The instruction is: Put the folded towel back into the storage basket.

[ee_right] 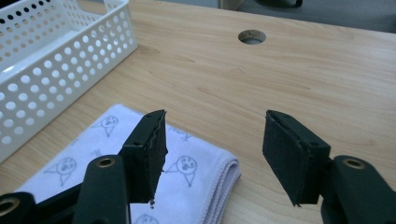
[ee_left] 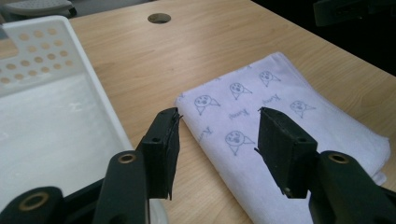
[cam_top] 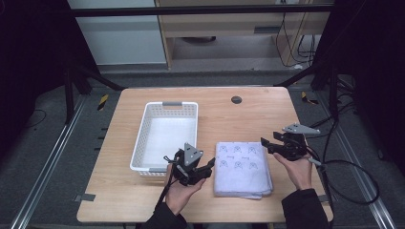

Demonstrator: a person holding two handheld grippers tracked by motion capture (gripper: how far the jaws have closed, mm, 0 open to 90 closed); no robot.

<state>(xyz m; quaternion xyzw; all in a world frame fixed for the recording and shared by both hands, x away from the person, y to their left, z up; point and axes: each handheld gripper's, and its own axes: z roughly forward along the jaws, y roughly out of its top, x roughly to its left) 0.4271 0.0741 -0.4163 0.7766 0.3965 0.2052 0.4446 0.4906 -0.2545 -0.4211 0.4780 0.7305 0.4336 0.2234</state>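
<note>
A folded white towel (cam_top: 242,169) printed with small cartoon faces lies flat on the wooden table, right of a white basket. My left gripper (cam_top: 206,168) hovers at the towel's left edge, jaws apart, with the near left corner of the towel (ee_left: 243,135) showing in the gap beyond them. My right gripper (cam_top: 268,144) sits over the towel's far right corner, also open; in the right gripper view (ee_right: 212,140) the folded towel corner (ee_right: 187,168) lies under its left jaw, apart from the pads.
A white perforated basket (cam_top: 141,141) stands empty left of the towel, close to the left gripper. A round cable hole (cam_top: 236,99) marks the table's far side. Bare wood stretches behind and right of the towel. Cables trail off the table's right edge.
</note>
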